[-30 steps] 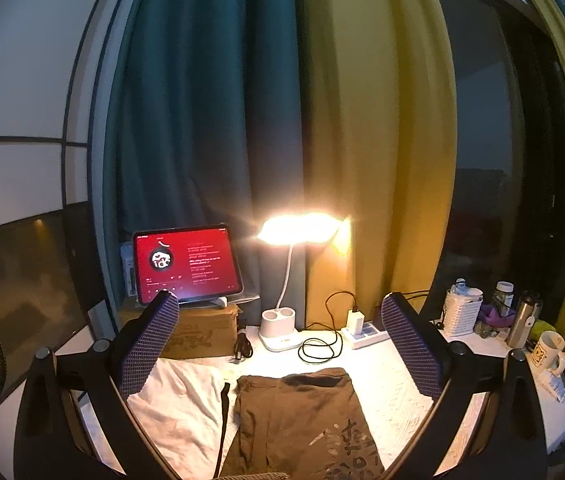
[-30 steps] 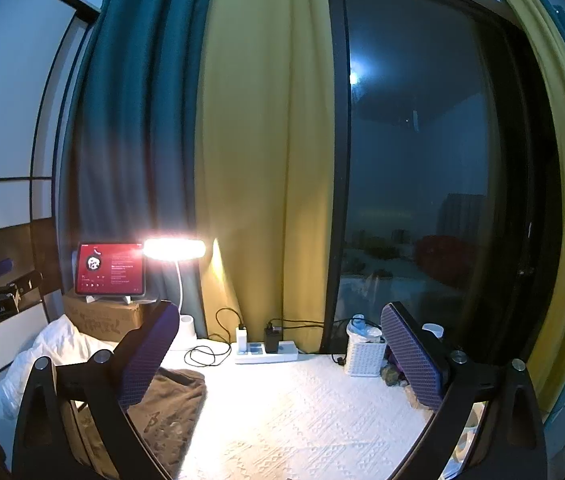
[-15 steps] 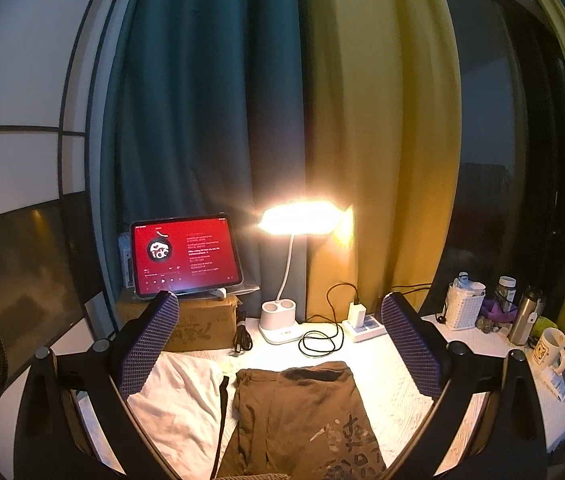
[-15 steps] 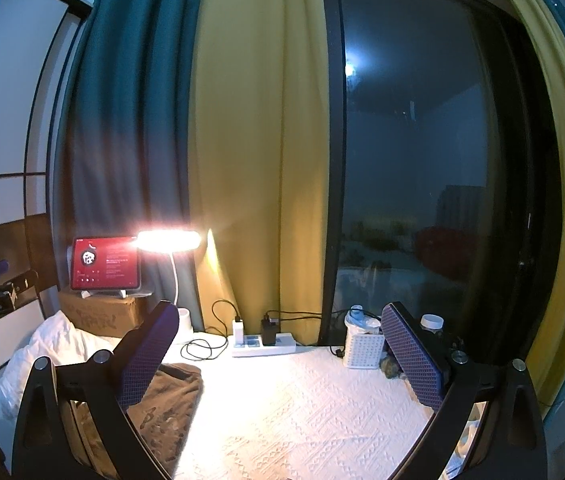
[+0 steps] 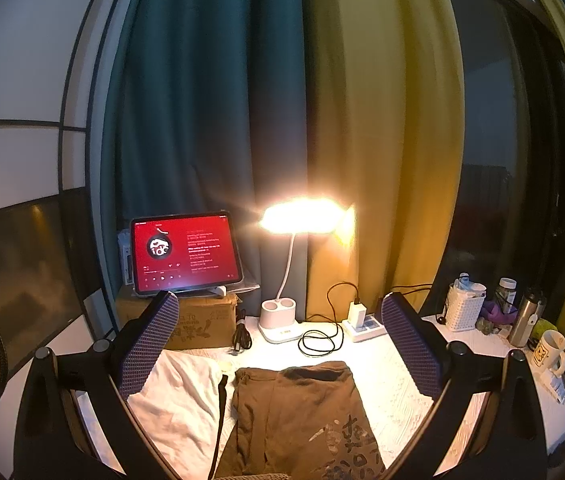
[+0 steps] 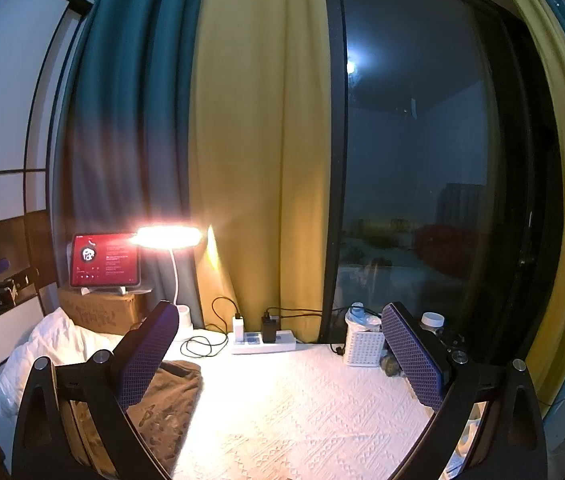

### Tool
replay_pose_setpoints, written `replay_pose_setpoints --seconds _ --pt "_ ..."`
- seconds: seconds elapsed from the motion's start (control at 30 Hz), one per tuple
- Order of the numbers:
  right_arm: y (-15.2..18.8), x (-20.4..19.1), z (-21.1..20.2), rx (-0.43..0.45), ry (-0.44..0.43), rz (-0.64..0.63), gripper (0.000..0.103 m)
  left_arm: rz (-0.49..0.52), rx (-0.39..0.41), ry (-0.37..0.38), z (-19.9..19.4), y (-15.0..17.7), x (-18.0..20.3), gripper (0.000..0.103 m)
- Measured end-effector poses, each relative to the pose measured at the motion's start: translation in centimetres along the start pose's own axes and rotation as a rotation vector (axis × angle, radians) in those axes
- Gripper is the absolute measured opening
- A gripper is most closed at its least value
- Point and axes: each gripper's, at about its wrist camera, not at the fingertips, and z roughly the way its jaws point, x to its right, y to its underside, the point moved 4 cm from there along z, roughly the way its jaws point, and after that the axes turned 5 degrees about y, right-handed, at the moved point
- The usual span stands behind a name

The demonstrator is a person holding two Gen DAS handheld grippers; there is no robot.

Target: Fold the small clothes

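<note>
Left wrist view: we see our left tongs (image 5: 280,344) spread wide and holding nothing, raised above the table (image 5: 386,384) with its white textured cover. The brown garment (image 5: 302,412) lies flat between the two fingers and below them, its waistband toward the far side and pale printed characters near the bottom edge. A white cloth (image 5: 178,404) lies just beside it under the left finger, with a thin black strap (image 5: 220,408) between the two fabrics. Beyond the tongs stand a lit desk lamp (image 5: 282,316), a tablet (image 5: 184,254) with a red screen on a cardboard box (image 5: 202,324), a power strip (image 5: 364,326) and a coiled black cable (image 5: 318,340). Past the right finger are a white basket (image 5: 462,310), a steel bottle (image 5: 524,318) and a mug (image 5: 548,354).

In the right wrist view, our right tongs (image 6: 280,354) are likewise wide and empty above bare table cover (image 6: 302,400). The brown garment (image 6: 170,404) sits under and behind the left finger, and teal and yellow curtains with a dark window (image 6: 422,200) fill the space ahead.
</note>
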Motion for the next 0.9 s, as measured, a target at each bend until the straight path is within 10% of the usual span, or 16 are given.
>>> replay_pose_setpoints --seconds 0.9 --pt "0.46 0.35 0.07 -0.007 0.001 0.0 0.102 0.011 -0.013 0.02 0.13 0.11 0.95 0.101"
